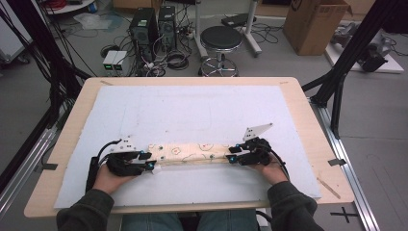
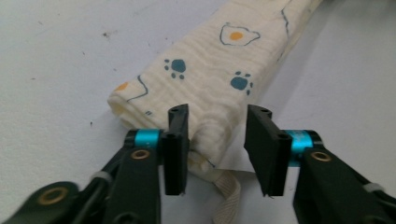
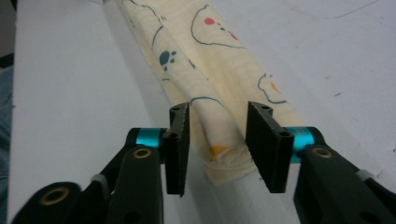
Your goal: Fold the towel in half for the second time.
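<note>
A long, narrow folded cream cloth (image 1: 192, 153) printed with paw marks and fried eggs lies across the white mat (image 1: 192, 108), near the table's front. My left gripper (image 1: 153, 166) is at its left end and my right gripper (image 1: 231, 159) at its right end. In the left gripper view the jaws (image 2: 217, 144) stand apart around the cloth end (image 2: 210, 70); the left pad touches the fabric and the right pad is clear of it. A tape loop hangs below. In the right gripper view the jaws (image 3: 218, 144) are open with a raised fold of the cloth (image 3: 210, 56) between them.
The mat covers most of the wooden table (image 1: 308, 115). A person's hands and dark sleeves come in from the bottom edge. Beyond the table stand a black stool (image 1: 220, 38), computer towers (image 1: 149, 29) with cables, and a cardboard box (image 1: 312, 24).
</note>
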A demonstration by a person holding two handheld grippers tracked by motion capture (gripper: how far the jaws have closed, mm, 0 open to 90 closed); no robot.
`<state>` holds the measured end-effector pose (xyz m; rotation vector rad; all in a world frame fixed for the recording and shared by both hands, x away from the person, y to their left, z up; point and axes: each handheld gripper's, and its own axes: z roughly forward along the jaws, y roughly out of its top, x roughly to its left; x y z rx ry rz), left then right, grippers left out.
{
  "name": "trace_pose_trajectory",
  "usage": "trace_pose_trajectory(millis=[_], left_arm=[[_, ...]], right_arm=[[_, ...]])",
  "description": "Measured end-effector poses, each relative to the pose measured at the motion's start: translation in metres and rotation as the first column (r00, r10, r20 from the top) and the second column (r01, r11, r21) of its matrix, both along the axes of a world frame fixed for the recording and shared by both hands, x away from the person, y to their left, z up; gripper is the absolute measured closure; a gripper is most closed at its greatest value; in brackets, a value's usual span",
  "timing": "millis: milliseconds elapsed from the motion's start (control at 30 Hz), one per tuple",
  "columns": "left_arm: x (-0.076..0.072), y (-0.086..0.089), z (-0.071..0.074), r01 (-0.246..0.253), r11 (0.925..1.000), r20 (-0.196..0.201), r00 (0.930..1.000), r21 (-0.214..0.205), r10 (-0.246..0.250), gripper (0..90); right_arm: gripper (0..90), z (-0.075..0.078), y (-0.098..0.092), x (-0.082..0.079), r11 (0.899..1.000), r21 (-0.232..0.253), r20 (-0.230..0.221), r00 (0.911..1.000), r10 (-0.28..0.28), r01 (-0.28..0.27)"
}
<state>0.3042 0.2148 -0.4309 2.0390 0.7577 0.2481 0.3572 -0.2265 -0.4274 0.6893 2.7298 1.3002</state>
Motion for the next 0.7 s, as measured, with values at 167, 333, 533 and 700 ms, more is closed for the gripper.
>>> trace_pose_trajectory(millis=[167,333,533,700], left_arm=[[-0.001,0.003,0.014,-0.003,0.9979,0.025,0.9997,-0.065,0.004,47.9],[0.003,-0.009,0.025,0.012,0.9958,0.050,0.9987,-0.090,-0.008,53.7],[0.015,-0.042,0.026,0.037,0.9989,0.055,0.9979,-0.029,-0.035,81.2],[0.026,-0.064,0.016,0.054,0.9982,0.028,0.9981,0.028,-0.054,85.8]], right_arm=[[47.9,0.013,-0.005,-0.003,0.998,0.060,0.010,0.9999,-0.012,0.012],[59.3,0.026,0.005,-0.001,0.997,0.073,0.032,0.9994,-0.011,0.009],[77.5,0.027,0.043,0.007,0.998,0.045,0.027,0.9991,0.033,-0.034],[82.8,0.019,0.070,0.015,0.997,0.018,0.005,0.9971,0.077,-0.077]])
